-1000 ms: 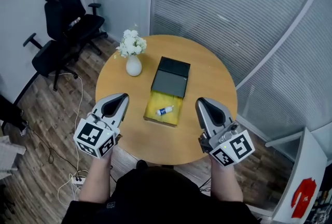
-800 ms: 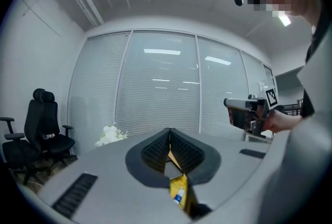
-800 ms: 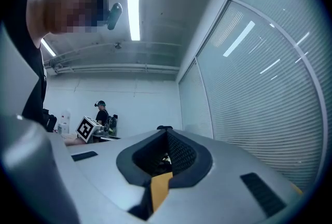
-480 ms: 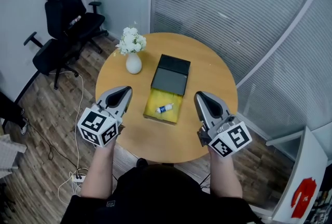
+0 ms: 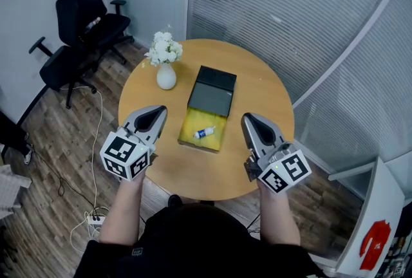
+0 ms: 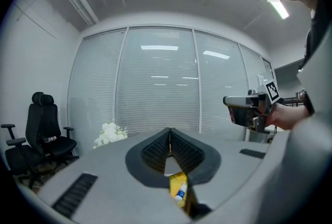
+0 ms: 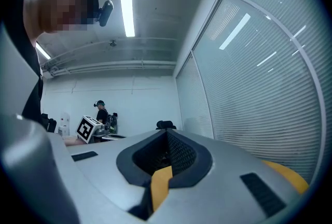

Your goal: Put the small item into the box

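Hovering over the near side of the round wooden bench (image 5: 257,96), both tools sit level with each other. The left gripper (image 5: 156,112) is clamped tight, its jaws pressed together with nothing between them. The right gripper (image 5: 248,120) mirrors it, jaws meeting and empty too. Between the pair lies the box (image 5: 190,140), and neither gripper is touching it. A dark lid (image 5: 212,95) covers its far half, and the yellow inside shows at the near end. And there's the small item: a little white bottle (image 5: 205,133) with a blue label, lying on its side inside that yellow section. The left gripper view catches it just below the closed jaws. Over on the far left of the bench stands a white vase (image 5: 166,79) of white flowers (image 5: 164,50), well apart from the box. Black office chairs (image 5: 84,32) stand on the wood floor beyond.
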Motion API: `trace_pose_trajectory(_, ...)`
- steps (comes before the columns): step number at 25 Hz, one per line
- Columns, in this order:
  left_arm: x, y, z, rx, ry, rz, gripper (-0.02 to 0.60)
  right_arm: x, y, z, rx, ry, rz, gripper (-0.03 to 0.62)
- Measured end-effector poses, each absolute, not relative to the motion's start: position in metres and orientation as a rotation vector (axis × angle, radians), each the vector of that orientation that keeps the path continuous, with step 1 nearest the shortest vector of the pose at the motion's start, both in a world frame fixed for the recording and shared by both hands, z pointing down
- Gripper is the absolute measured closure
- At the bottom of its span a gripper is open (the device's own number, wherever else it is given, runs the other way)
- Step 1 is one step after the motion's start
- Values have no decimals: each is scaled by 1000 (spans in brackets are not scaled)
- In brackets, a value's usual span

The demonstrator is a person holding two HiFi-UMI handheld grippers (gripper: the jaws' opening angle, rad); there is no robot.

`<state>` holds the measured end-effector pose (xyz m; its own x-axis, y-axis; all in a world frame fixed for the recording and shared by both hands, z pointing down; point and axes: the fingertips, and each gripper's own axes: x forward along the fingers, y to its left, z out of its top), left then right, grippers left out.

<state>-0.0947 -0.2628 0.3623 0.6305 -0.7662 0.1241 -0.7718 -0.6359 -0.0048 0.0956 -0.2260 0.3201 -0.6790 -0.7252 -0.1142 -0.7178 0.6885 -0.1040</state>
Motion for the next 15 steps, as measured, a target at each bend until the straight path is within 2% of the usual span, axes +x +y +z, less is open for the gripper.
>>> trace_pose_trajectory(15,-86,-254,372,2795,-1277,152,568,84,-218,333,-1155,2766,-130,559)
